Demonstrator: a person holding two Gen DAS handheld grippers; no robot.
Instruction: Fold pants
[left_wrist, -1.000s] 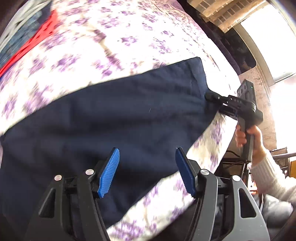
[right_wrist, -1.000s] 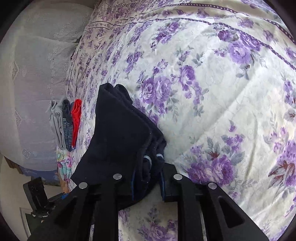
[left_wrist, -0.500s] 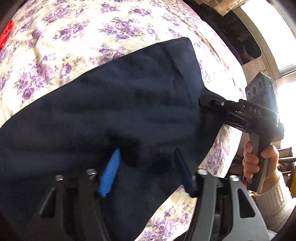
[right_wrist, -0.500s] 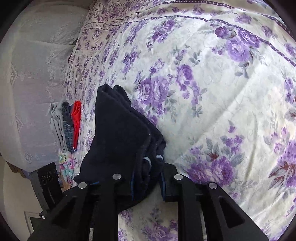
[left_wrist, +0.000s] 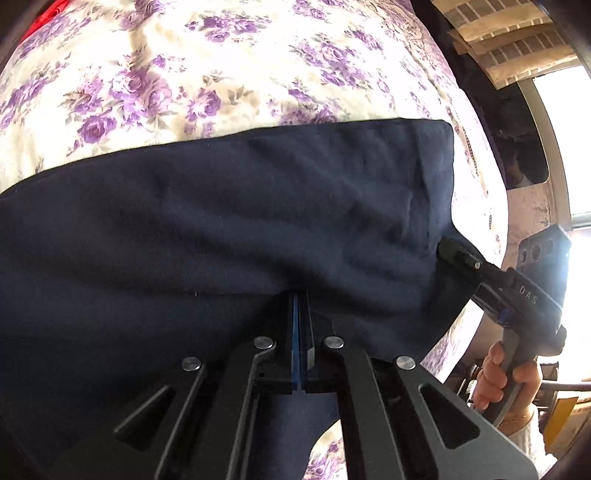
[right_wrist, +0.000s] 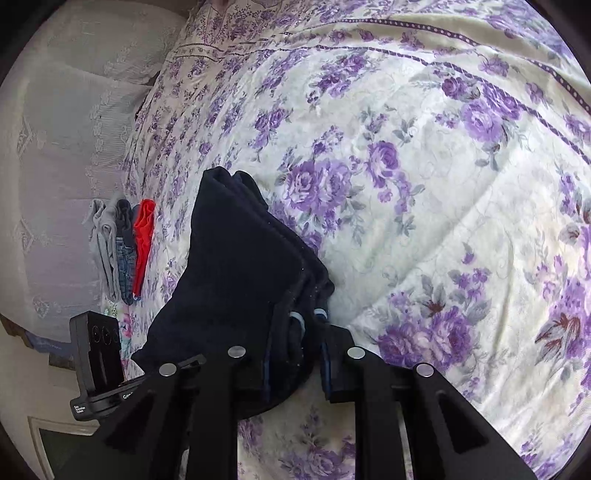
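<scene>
Dark navy pants lie folded in layers on a bed with a purple-flowered sheet. My left gripper is shut on the near edge of the pants, its blue pads pressed together on the cloth. My right gripper is shut on the layered end of the pants, with the fabric bunched between its fingers. In the left wrist view the right gripper grips the pants' right edge, held by a hand.
Folded grey, denim and red clothes lie stacked at the bed's far left side. A white lace cover lies beyond them. A window and dark frame are at the right. The left gripper's body shows at lower left.
My left gripper moved forward onto the pants' edge and went from open to shut on the cloth. The right gripper kept its hold and hardly moved.
</scene>
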